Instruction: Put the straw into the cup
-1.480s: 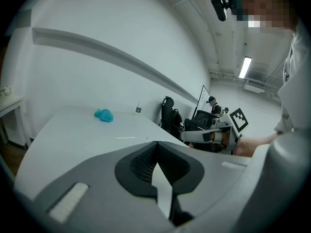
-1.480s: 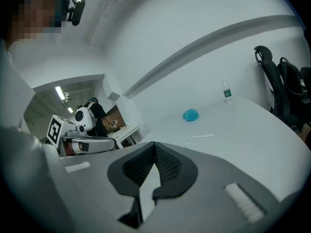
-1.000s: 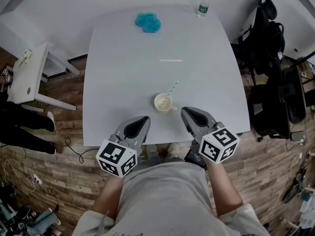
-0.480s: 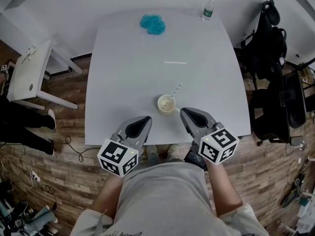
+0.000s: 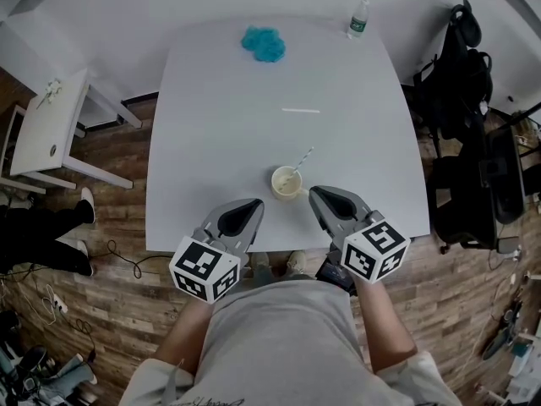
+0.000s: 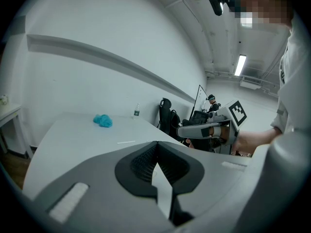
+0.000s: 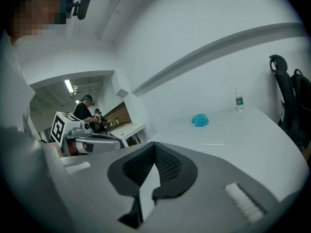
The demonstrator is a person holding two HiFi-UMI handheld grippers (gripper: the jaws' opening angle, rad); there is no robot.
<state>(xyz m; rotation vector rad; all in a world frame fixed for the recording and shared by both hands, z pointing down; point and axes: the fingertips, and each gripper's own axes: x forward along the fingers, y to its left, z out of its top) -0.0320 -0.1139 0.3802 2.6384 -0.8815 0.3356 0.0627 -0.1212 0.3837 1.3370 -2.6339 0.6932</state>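
Note:
A cream cup (image 5: 287, 182) stands near the front edge of the white table (image 5: 211, 125). A striped straw (image 5: 301, 158) leans out of the cup toward the far right. My left gripper (image 5: 254, 203) is shut and empty, just left of the cup and nearer to me. My right gripper (image 5: 314, 193) is shut and empty too, close to the cup's right side. In the left gripper view the jaws (image 6: 156, 144) meet with nothing between them. The right gripper view shows its jaws (image 7: 154, 145) closed the same way. The cup is hidden in both gripper views.
A thin white strip (image 5: 301, 110) lies mid-table beyond the cup. A blue cloth (image 5: 263, 43) and a water bottle (image 5: 358, 19) sit at the far edge. A white side table (image 5: 51, 129) stands to the left, black chairs (image 5: 461, 83) to the right.
Both grippers stay shut and almost still near the cup. The head view has shifted slightly, and the person standing at the left edge has stepped partly out of view.

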